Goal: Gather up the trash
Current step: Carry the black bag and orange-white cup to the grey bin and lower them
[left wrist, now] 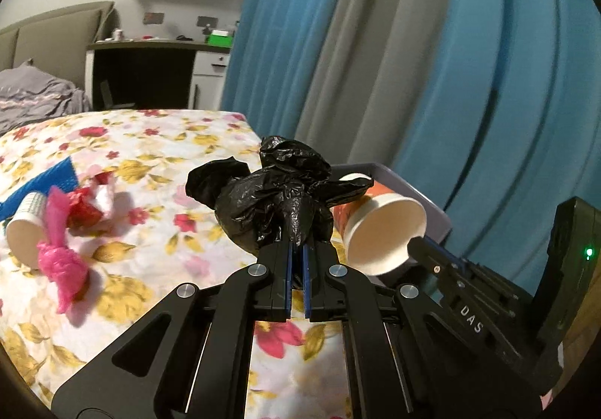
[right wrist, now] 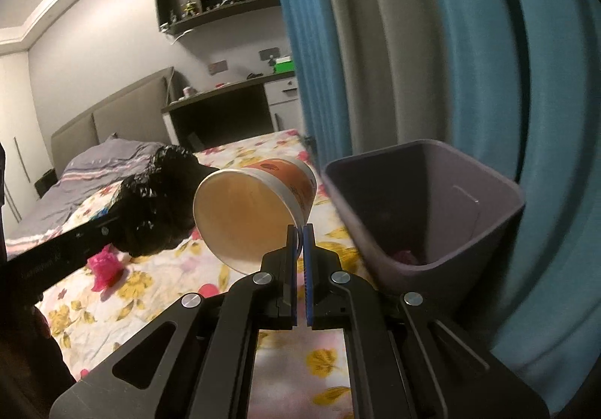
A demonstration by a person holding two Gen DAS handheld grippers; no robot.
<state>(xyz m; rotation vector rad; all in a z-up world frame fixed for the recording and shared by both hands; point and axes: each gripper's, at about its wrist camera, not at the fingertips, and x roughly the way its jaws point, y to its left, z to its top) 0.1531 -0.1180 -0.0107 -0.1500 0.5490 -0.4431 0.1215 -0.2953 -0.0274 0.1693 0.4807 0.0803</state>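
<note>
Left fingers (left wrist: 291,237) pinch black bag (left wrist: 270,201) | right fingers (right wrist: 306,231) pinch cup (right wrist: 255,208) rim

Wrist views, shared floral bed (left wrist: 124,171)

Crinkled glossy black plastic bag (left wrist: 270,190), smooth paper cup (right wrist: 259,205), matt plastic bin (right wrist: 424,208).
</note>
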